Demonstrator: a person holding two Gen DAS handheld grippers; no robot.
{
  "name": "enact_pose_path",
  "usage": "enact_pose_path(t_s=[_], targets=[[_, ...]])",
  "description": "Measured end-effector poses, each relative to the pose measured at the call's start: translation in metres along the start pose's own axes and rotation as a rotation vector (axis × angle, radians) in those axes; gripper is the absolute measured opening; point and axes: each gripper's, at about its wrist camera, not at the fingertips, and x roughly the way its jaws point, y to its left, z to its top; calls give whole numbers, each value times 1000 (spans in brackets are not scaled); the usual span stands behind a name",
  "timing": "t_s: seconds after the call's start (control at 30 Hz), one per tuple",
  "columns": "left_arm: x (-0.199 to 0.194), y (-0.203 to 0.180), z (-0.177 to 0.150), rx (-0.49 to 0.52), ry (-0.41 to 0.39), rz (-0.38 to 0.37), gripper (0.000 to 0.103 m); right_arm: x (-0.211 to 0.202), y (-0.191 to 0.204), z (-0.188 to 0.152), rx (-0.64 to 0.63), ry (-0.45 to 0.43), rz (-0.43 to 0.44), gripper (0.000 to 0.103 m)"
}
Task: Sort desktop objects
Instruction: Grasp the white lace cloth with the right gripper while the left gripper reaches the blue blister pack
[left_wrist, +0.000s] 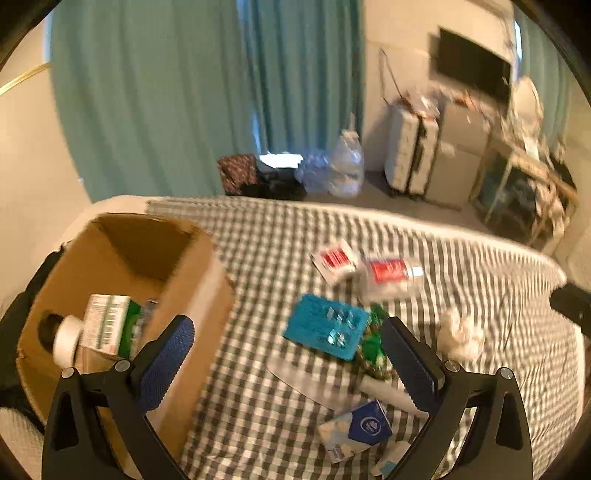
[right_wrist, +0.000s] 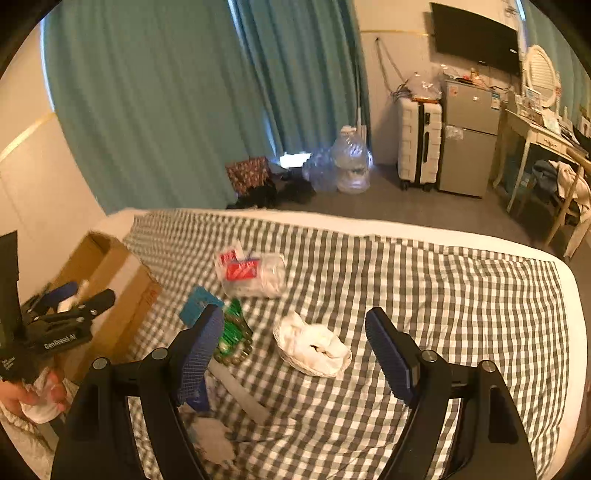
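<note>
Currently: left gripper (left_wrist: 291, 354) spread, empty | cardboard box (left_wrist: 122, 280) at 10 o'clock | right gripper (right_wrist: 295, 350) spread | white wad (right_wrist: 314, 347) between fingers, untouched

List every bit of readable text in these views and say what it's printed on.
"GenRobot.AI": white print on the left gripper body, seen from the right wrist view.
Red-labelled packets: print blurred, unreadable.
Green and white carton in the cardboard box: unreadable.
Blue tissue pack: logo only, unreadable.
Red marking on the box side: unreadable.

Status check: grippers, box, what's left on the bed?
Left gripper open, empty. Right gripper open over white cloth. Cardboard box partly filled. Teal pack unsorted.
</note>
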Motion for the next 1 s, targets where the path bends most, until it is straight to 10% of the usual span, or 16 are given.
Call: enact_pose_path(t_s=[0.43,1.0], targets=[[87,-39,-19,104,165,-22,103,117,-6,-36,-66,274,13,80],[162,-31,-26,-60,275,-135,103,165,-16,-57,-113,371,-24,82]])
